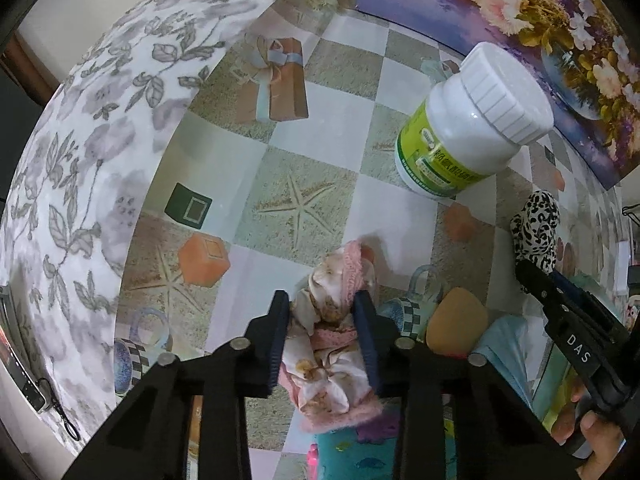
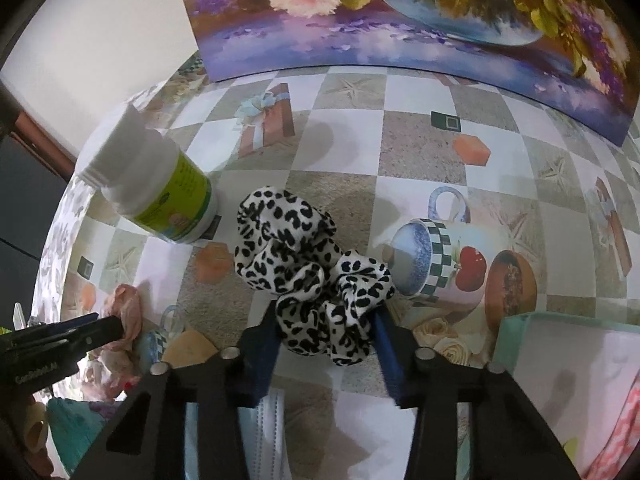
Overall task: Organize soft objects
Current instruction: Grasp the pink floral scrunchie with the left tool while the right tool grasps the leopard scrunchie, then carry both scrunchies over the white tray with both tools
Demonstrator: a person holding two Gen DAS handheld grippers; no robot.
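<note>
My left gripper (image 1: pixel 323 312) is shut on a pink and cream floral scrunchie (image 1: pixel 332 344), held above the patterned tablecloth (image 1: pixel 280 184). My right gripper (image 2: pixel 326 328) is shut on a black-and-white leopard scrunchie (image 2: pixel 304 256), which bulges out ahead of the fingers. In the left wrist view the leopard scrunchie (image 1: pixel 536 228) and the right gripper's black body show at the right edge. In the right wrist view the pink scrunchie (image 2: pixel 124 316) shows at the left, in the left gripper's fingers.
A white pill bottle (image 1: pixel 468 124) with a green label stands on the table; it also shows in the right wrist view (image 2: pixel 156 196). A flower painting (image 2: pixel 400 16) leans at the back. A teal-rimmed box (image 2: pixel 560 360) sits at lower right. A face mask (image 2: pixel 264 432) lies below the right gripper.
</note>
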